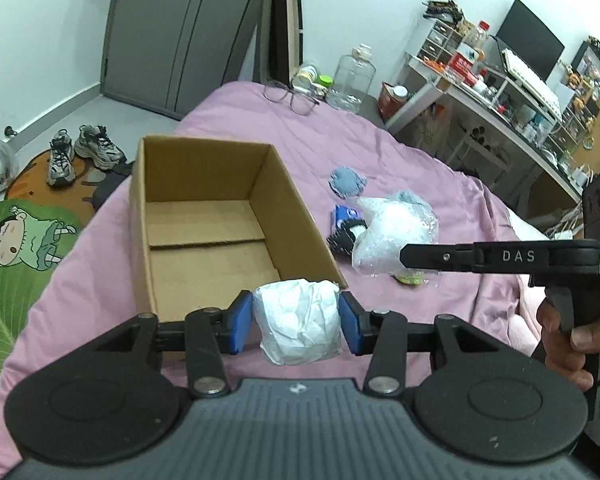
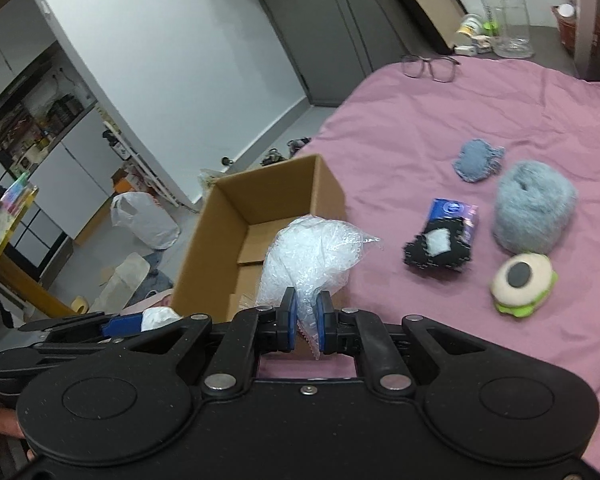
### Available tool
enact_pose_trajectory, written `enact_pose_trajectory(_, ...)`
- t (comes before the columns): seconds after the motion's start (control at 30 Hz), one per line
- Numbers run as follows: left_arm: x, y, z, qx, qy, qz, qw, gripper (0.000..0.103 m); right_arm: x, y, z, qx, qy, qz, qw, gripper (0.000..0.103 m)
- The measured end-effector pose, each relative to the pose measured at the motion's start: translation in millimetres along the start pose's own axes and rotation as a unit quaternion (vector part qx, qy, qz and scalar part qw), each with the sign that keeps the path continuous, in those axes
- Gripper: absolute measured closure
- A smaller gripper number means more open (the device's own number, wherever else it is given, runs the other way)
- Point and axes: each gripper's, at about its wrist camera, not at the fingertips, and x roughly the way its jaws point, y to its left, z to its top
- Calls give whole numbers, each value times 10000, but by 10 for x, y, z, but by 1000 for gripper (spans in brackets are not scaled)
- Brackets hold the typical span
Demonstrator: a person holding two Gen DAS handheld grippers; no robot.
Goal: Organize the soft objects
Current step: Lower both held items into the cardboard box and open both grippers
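**Both grippers loaded beside the empty box**

The left gripper clamps a white paper wad at the cardboard box's 6 o'clock rim; the right gripper pinches a bubble-wrap bag by one corner, so it hangs free, probably for dropping in. In the left view the bag hides the grey plush.

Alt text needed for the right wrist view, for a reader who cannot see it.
The right gripper pinches a crumpled clear plastic bag beside an open cardboard box on a pink bedspread. Right of it lie a grey fuzzy ball, one-eyed green plush and other small soft items.
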Motion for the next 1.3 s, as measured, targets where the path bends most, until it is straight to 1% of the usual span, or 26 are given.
enact_pose_trajectory(0.07, -7, 41, 27, 7, -51, 84, 10000, 58, 42, 53, 21, -45, 0, 31, 10000, 93)
enact_pose_trajectory(0.3, 74, 263, 143, -110, -155, 186, 9996, 58, 188, 191, 66, -184, 104, 70, 9998, 93)
enact_pose_trajectory(0.57, 241, 466, 189, -229, -170, 252, 9993, 58, 383, 272, 146, -285, 215, 98, 9993, 93)
enact_pose_trajectory(0.67, 257, 500, 186, -187, -202, 362, 9990, 58, 452, 306, 172, -328, 272, 121, 9990, 93)
enact_pose_trajectory(0.87, 279, 569, 197, -247, -192, 425, 9986, 57, 570, 370, 177, -368, 340, 184, 9986, 93)
enact_pose_trajectory(1.0, 272, 574, 226, -296, -167, 499, 9982, 53, 623, 366, 163, -310, 395, 157, 9986, 93)
enact_pose_trajectory(1.1, 207, 581, 254, -370, -282, 615, 9970, 49, 636, 381, 159, -303, 418, 188, 9985, 93)
enact_pose_trajectory(1.23, 135, 599, 281, -446, -323, 725, 9958, 49, 633, 413, 168, -321, 444, 277, 9981, 93)
enact_pose_trajectory(1.3, 112, 583, 293, -414, -313, 761, 9957, 49, 648, 420, 173, -346, 525, 342, 9974, 88)
